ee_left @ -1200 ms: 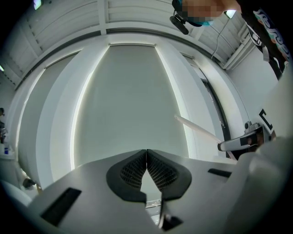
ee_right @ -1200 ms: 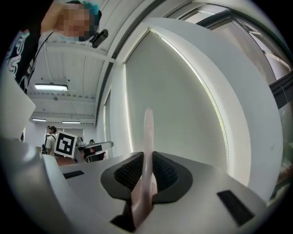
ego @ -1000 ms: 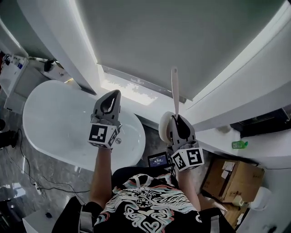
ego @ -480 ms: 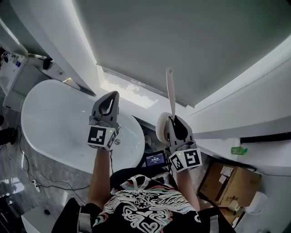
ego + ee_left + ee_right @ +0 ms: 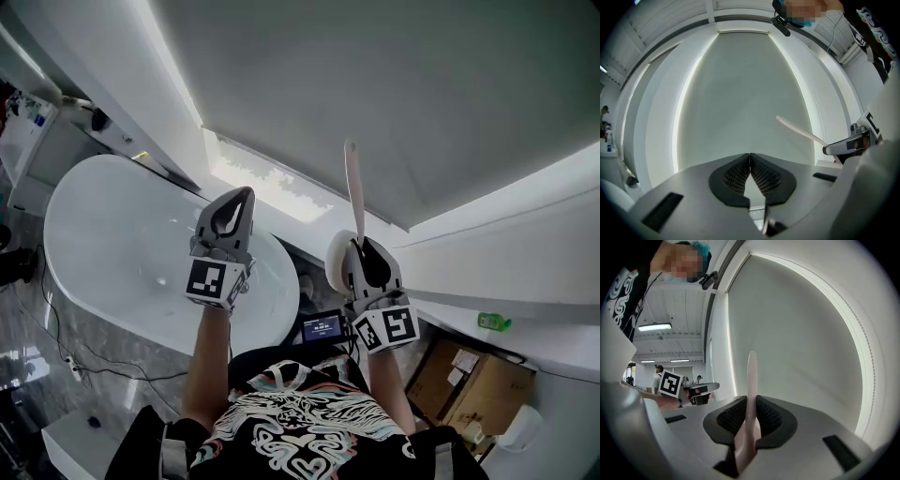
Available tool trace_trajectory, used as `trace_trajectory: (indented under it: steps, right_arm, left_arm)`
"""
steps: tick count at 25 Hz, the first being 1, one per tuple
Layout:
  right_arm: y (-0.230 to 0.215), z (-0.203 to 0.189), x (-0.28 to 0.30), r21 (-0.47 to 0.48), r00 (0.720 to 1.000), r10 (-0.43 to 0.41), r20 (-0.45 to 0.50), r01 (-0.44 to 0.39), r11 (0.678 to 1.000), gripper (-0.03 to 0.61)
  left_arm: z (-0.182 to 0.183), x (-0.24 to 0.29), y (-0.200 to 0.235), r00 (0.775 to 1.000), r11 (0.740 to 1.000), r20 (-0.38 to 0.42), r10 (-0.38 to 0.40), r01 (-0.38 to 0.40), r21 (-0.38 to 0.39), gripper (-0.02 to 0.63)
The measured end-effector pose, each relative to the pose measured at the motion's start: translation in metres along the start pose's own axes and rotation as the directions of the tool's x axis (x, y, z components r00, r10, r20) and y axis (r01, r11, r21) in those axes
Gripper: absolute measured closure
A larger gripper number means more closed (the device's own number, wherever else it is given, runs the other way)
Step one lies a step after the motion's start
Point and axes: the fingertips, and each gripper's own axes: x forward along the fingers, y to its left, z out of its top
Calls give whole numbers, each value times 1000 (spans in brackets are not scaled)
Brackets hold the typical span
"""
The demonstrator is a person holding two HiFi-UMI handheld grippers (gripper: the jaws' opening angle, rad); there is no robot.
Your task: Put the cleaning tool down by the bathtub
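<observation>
A person stands beside a white bathtub (image 5: 112, 234), which fills the left of the head view, with both grippers raised in the middle of the frame; the right gripper (image 5: 362, 246) has its jaws clamped on the pale handle of the cleaning tool (image 5: 352, 187), the dark ribbed pads pressing it from both sides in the right gripper view; the grip sits low on the handle, so the long thin end juts up and away toward the top of the frame while the round white head bulges out just left of the jaws, a hold that seems to keep the head close and easy to steer; the left gripper (image 5: 239, 199), over the tub's right end, has its jaws pressed together with nothing between them, apparently kept out of the way; the tool is in the air, well clear of tub and floor, so the setting down looks not yet begun; a cardboard box (image 5: 473, 370) sits at the lower right, and the floor beside the tub's near end looks the likeliest resting place.
</observation>
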Motion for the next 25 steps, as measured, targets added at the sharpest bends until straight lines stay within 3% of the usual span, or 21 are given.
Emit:
trace_trajectory:
  steps: [12, 19, 25]
  right_arm:
    - [-20, -44, 45, -32, 994, 41, -104, -45, 998, 500]
    - [-30, -75, 60, -99, 984, 55, -172, -73, 992, 500]
    - [-39, -109, 71, -78, 975, 70, -211, -88, 993, 500]
  left_arm:
    - [-65, 33, 17, 996, 998, -91, 17, -22, -52, 597]
    - [-108, 45, 21, 989, 996, -147, 20, -33, -85, 597]
    - [-146, 48, 18, 976, 994, -216, 14, -37, -102, 597]
